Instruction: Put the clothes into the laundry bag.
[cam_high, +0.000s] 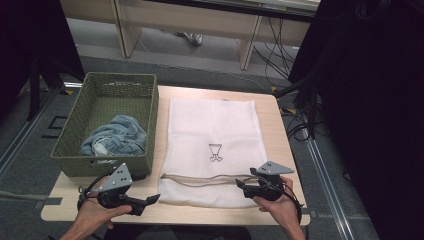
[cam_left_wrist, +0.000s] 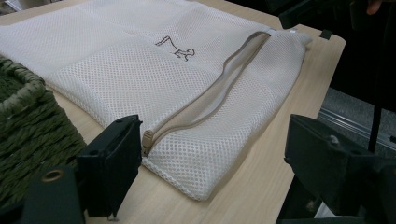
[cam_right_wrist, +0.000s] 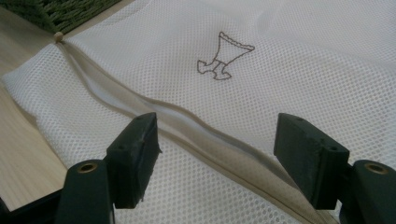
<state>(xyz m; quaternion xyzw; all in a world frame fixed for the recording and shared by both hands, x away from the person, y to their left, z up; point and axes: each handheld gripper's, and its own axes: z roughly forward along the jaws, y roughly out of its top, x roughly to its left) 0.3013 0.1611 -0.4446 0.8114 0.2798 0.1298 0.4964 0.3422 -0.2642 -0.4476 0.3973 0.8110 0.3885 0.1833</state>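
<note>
Table (cam_high: 280, 150) margin beside mesh bag (cam_high: 212, 130)

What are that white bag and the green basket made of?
The white bag looks like soft synthetic mesh: tiny regular holes, matte, with a beige zipper. The green basket seems woven from twisted cord or paper rope; its thick braided strands show. The exact fibre is unclear.
</note>
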